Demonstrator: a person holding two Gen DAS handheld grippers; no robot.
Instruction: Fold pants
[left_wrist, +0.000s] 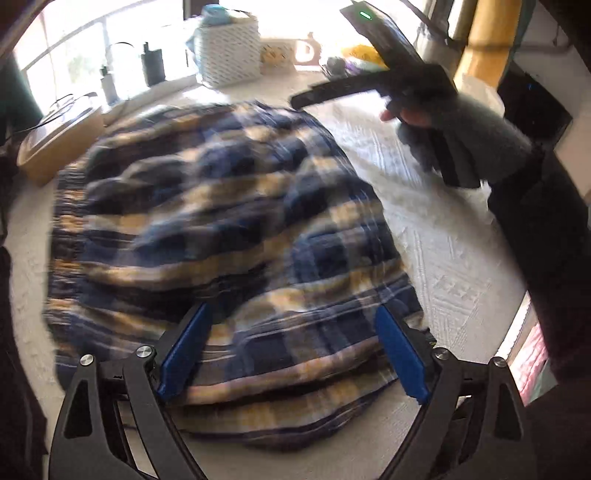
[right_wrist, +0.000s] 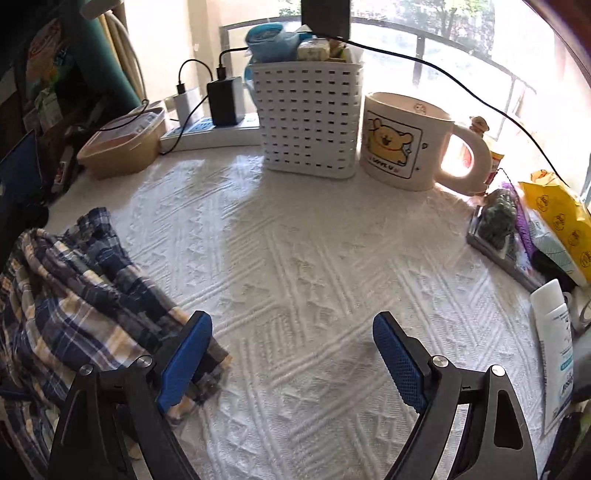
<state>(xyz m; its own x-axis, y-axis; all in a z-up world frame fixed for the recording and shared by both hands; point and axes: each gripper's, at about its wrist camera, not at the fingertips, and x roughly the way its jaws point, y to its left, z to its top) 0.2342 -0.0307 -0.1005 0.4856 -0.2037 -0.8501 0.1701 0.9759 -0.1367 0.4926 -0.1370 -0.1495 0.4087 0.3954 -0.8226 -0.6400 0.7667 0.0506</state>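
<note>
Lying bunched on the white textured cloth of the desk (right_wrist: 314, 258), the plaid pants (left_wrist: 221, 221) in navy, tan and white fill most of the left wrist view, blurred, with their gathered waistband along the left edge. The left gripper (left_wrist: 293, 354) hangs over the near part of the heap with its blue-padded fingers (left_wrist: 184, 350) spread wide and nothing pinched between them. At the far left of the desk sits a tan lidded container (right_wrist: 122, 144), and behind it a power strip (right_wrist: 207, 134) carries a white charger and a black charger. To the right of these stands a white slotted basket (right_wrist: 310, 118) stuffed with packets, and just beside it a large cream mug (right_wrist: 402, 144) with a yellow bear printed on it. In the right wrist view the pants (right_wrist: 74, 295) lie at the left edge, a corner reaching under the left finger (right_wrist: 184, 362) of the right gripper (right_wrist: 291, 358), whose fingers stand wide apart over bare cloth, gripping nothing. From the left wrist view, the right gripper (left_wrist: 369, 85) appears in a hand in a grey fingerless glove (left_wrist: 461, 129), raised above the desk to the right of the pants. At the far right edge lie a yellow packet (right_wrist: 557, 218) and a white tube (right_wrist: 554, 347).
</note>
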